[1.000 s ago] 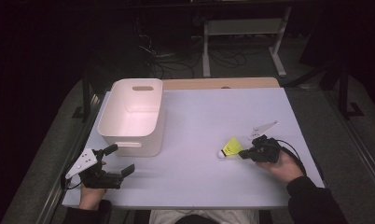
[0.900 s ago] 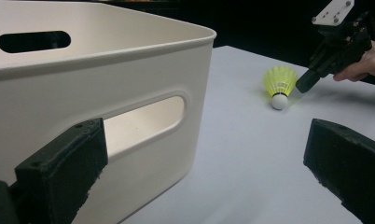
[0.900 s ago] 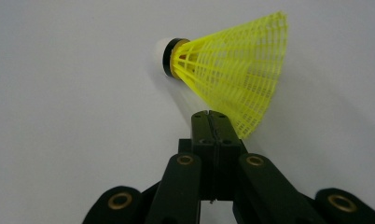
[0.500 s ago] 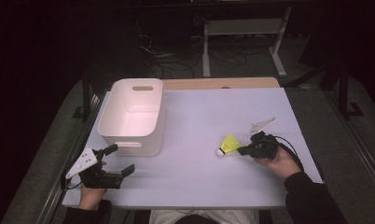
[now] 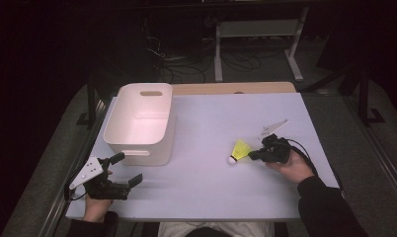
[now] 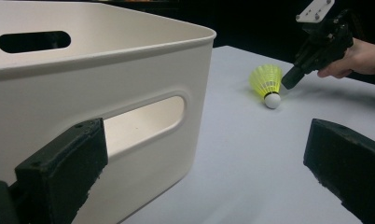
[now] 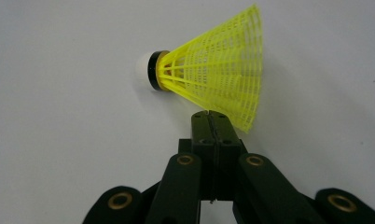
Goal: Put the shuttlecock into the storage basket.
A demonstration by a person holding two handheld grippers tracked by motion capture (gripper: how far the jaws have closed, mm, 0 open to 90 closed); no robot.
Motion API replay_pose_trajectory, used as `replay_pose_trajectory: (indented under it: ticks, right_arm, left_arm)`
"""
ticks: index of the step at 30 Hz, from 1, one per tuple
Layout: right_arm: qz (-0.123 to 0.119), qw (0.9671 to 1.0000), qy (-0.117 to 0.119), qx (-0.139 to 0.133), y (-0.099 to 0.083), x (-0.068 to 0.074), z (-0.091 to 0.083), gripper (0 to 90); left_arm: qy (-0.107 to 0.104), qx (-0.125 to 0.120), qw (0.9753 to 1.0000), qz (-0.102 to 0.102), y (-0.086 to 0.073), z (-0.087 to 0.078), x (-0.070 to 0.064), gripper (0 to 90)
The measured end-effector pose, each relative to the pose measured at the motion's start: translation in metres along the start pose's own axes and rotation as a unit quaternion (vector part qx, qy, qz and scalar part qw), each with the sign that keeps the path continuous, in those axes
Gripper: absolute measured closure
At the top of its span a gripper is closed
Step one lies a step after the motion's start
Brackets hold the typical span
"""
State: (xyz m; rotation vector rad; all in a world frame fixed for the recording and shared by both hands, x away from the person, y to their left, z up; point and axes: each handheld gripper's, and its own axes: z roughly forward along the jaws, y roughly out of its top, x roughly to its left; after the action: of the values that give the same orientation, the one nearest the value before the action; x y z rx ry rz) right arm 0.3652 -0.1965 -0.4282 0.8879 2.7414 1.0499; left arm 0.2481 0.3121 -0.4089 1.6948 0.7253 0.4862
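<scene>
On the table's [image 5: 201,197] right half lies my shuttlecock [image 5: 240,150], long axis flat, cork toward me and the bin [image 5: 142,123]. My right gripper [image 5: 252,156] sits pressed together at its skirt; my left gripper [image 5: 127,170] is spread wide.

The shuttlecock [image 5: 240,150] lies on the table [image 5: 211,123], right of the bin [image 5: 139,123]

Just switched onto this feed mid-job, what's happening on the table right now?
A person holds a gripper in each hand. The right gripper is shut, its tips at the skirt of a yellow shuttlecock that lies on its side on the table; it has no hold on it yet. The left gripper is open near the front of the white bin, which looks empty.
</scene>
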Motion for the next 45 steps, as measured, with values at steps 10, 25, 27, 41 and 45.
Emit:
replay_pose_trajectory:
  ticks: [10, 25, 27, 41, 45]
  right_arm:
    - [0.009, 0.9999, 0.001, -0.008, 0.011, -0.013, 0.005, 88.5]
    - [0.009, 0.9999, 0.006, -0.012, 0.026, -0.017, 0.017, 88.5]
    - [0.009, 0.9999, 0.004, -0.012, 0.028, -0.018, 0.018, 88.5]
    - [0.017, 0.9997, 0.009, -0.018, 0.04, -0.023, 0.031, 88.5]
    - [0.015, 0.9997, 0.008, -0.018, 0.045, -0.022, 0.036, 88.5]
  left_arm:
    - [0.0, 0.0, 1.0, 0.0, 0.0, 0.0, 0.0, 0.0]
    - [0.0, 0.0, 1.0, 0.001, 0.0, 0.0, 0.0, 0.0]
    - [-0.001, 0.0, 1.0, 0.001, 0.0, 0.0, 0.0, 0.0]
    - [-0.001, 0.0, 1.0, 0.0, 0.0, -0.001, 0.0, 0.0]
    - [-0.001, 0.0, 1.0, 0.001, 0.0, -0.001, 0.0, 0.0]
